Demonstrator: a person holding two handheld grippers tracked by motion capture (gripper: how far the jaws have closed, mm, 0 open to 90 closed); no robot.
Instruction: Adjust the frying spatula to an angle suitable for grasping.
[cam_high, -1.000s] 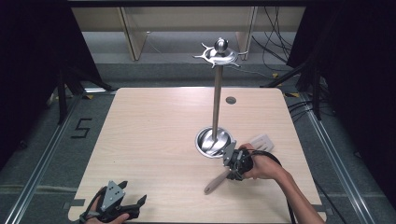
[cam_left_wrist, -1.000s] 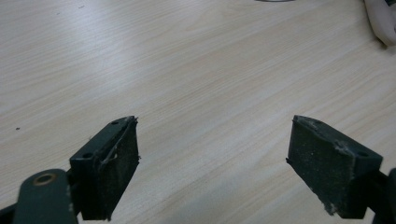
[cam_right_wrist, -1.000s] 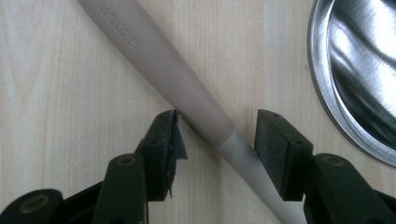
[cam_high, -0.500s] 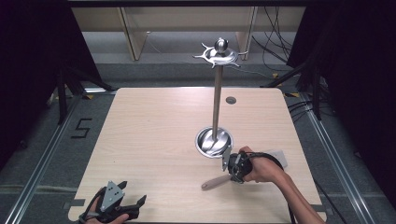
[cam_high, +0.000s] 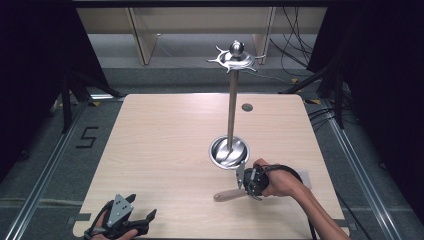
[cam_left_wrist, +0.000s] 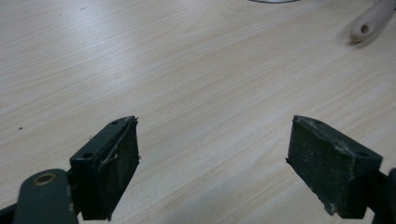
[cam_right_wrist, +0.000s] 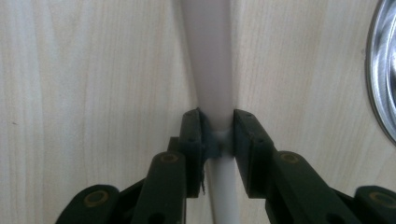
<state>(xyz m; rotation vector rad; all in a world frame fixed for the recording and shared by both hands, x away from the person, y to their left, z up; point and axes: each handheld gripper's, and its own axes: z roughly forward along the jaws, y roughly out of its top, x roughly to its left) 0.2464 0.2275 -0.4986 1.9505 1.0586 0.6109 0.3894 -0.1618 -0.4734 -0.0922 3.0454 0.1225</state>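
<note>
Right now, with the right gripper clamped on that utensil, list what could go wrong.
1. The right gripper pinches the utensil at its narrow neck; the long handle could swing or slip when lifted.
2. The metal stand rises close beside the hand; a careless lift may knock it.

utensil (cam_high: 229, 195): pale beige, rounded handle widening to its free end, small hole in the tip | pose: lying flat on the wooden table, handle pointing left in the high view | place: near front edge, just in front of the steel stand's round base
</note>
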